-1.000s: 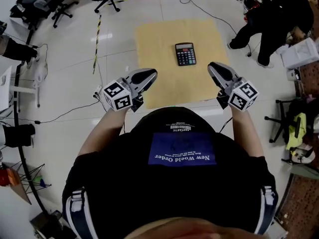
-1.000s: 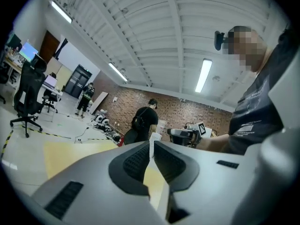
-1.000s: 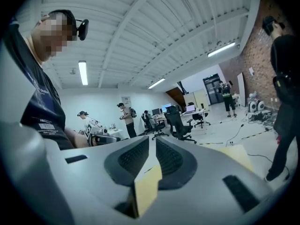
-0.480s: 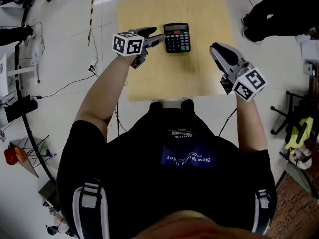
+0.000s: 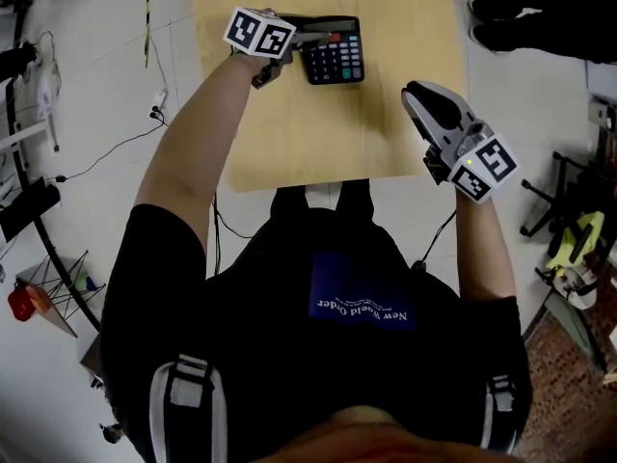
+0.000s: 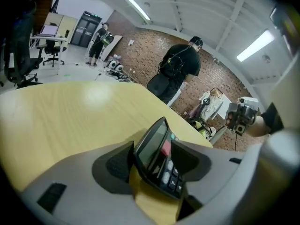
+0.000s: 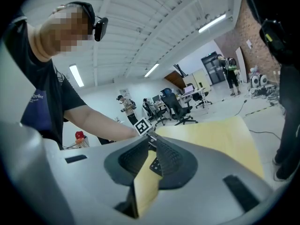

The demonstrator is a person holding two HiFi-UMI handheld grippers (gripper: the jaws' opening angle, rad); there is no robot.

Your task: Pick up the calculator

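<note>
A black calculator [image 5: 335, 56] lies on the far part of the yellow tabletop [image 5: 318, 133]. My left gripper [image 5: 313, 29] reaches in from the left at its raised display end, and its jaws are opening. In the left gripper view that display end [image 6: 159, 158] stands between the jaws of the left gripper [image 6: 154, 146], with the pads close beside it and not pressing. My right gripper [image 5: 416, 93] hovers to the right of the calculator, apart from it and shut. Looking along the right gripper [image 7: 152, 142], I see the left arm and a bit of the calculator [image 7: 154, 167].
A person in black [image 5: 540, 8] stands on the floor off the table's far right corner. Cables and a yellow-black tape strip [image 5: 147, 17] lie on the floor at the left. The table's near edge [image 5: 318, 183] is just in front of the wearer's legs.
The left gripper has gone forward and down to the calculator and its jaws have opened around the display end. The right gripper has sunk a little and stays shut.
</note>
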